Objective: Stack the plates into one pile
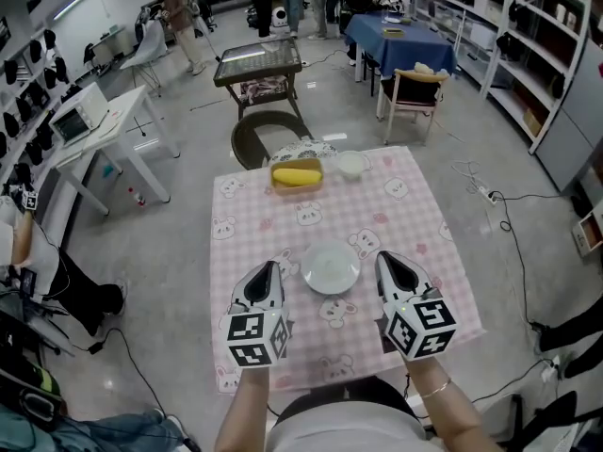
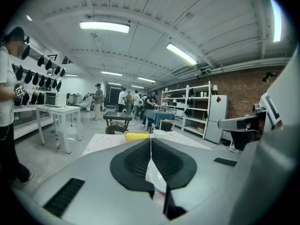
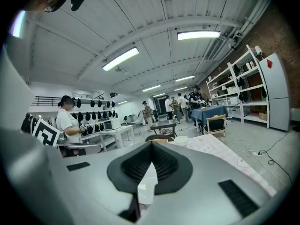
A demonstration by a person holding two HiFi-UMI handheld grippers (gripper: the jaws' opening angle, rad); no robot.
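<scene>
Two grippers are hovering over the near part of the table [image 1: 429, 205], one on each side of the plate [image 1: 330, 267]. On the left gripper [image 1: 274, 271] the jaws are pressing together with nothing between them. The right gripper [image 1: 385, 262] is doing the same, closed tight and empty.

The plate is sitting between them in the middle of the table, touching neither one. It is looking white, hard and smooth, so I am guessing it is a bit heavy and slippery and would break if dropped. I am thinking the thin rim is the best spot to pinch. I cannot tell if it is one plate or a few in a pile.

Lots of bare table is showing around it, and the near and side edges are well apart from it. Farther off, a yellow box [image 1: 297, 174] and a small white bowl [image 1: 352, 165] are sitting just beside each other near the far edge.
</scene>
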